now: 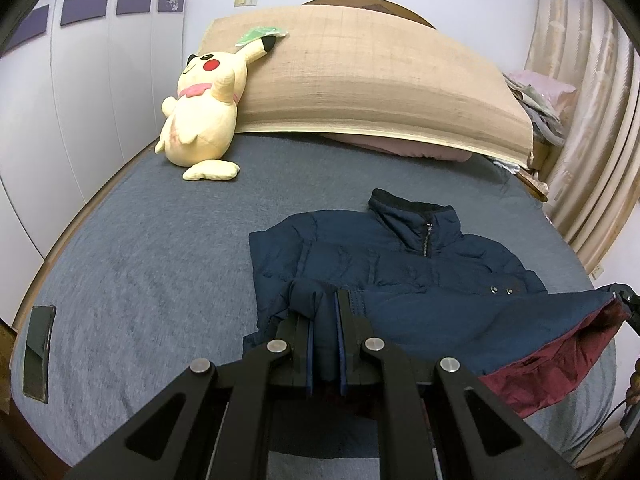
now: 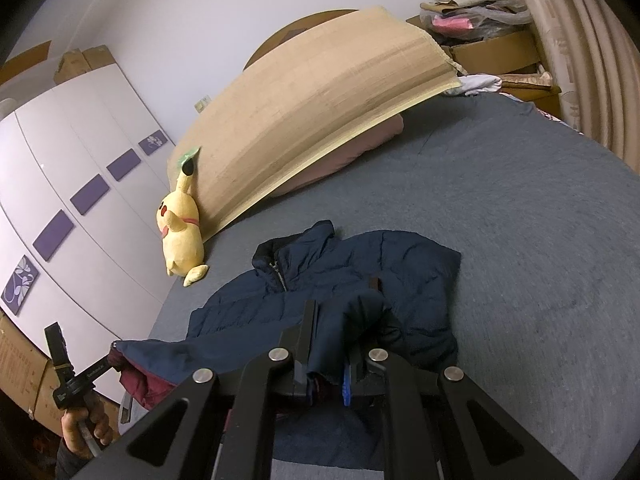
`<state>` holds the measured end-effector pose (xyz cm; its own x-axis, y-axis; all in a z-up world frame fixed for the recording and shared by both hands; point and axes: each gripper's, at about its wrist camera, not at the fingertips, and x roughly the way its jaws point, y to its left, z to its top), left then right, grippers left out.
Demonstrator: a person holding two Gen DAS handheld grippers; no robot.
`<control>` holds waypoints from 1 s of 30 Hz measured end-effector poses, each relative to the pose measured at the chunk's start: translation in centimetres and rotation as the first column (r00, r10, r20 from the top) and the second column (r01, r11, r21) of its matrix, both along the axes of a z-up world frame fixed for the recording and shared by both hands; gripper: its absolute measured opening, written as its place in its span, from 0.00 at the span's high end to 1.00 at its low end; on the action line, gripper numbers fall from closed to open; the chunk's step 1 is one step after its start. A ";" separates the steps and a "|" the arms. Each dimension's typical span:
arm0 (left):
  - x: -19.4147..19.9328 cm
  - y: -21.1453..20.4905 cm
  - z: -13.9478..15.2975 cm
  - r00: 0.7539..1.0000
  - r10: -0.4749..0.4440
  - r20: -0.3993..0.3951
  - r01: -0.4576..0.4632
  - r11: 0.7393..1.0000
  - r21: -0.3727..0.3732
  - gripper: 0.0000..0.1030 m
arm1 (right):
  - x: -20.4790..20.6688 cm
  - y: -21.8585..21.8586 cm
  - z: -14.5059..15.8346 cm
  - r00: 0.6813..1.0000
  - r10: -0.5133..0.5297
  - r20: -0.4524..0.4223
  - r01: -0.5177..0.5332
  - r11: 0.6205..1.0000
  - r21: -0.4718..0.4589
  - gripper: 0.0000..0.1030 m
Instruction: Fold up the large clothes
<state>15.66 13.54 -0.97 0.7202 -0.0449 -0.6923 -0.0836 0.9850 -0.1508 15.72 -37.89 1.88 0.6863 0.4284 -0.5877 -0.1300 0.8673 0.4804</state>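
Observation:
A navy puffer jacket (image 1: 384, 256) with a dark red lining (image 1: 552, 364) lies on the grey bed (image 1: 140, 264), collar toward the headboard. My left gripper (image 1: 325, 312) is shut on the jacket's bottom hem at one corner and holds it lifted. My right gripper (image 2: 334, 332) is shut on the hem at the other corner, also lifted, so the lower part is raised over the body and the lining (image 2: 140, 384) shows. The jacket (image 2: 360, 272) fills the middle of the right wrist view. The right gripper's tip shows at the left wrist view's right edge (image 1: 624, 296).
A yellow plush toy (image 1: 204, 116) leans against a tan mat (image 1: 372, 80) propped at the headboard, over a pink pillow (image 1: 400, 146). A dark phone-like object (image 1: 38, 352) lies at the bed's left edge. White wardrobe (image 2: 72, 208) on the left, curtains (image 1: 592, 140) on the right.

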 end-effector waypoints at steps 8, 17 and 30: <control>0.5 0.1 0.0 1.000 -0.001 -0.003 0.001 1.000 0.002 0.91 | 0.4 0.1 0.1 1.000 0.001 -0.002 -0.001 1.000 -0.004 0.91; 1.5 0.1 0.1 1.000 -0.004 -0.005 0.004 1.000 0.011 0.91 | 0.9 0.1 0.3 1.000 0.004 -0.004 -0.004 1.000 -0.005 0.91; 2.7 0.0 0.2 1.000 -0.011 -0.011 0.011 1.000 0.023 0.91 | 2.8 0.2 0.7 1.000 0.008 -0.012 -0.008 1.000 -0.009 0.91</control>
<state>18.41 13.59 -0.76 0.7122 -0.0371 -0.7010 -0.0740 0.9891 -0.1275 18.54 -37.74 2.57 0.6758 0.4282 -0.5999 -0.1308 0.8707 0.4741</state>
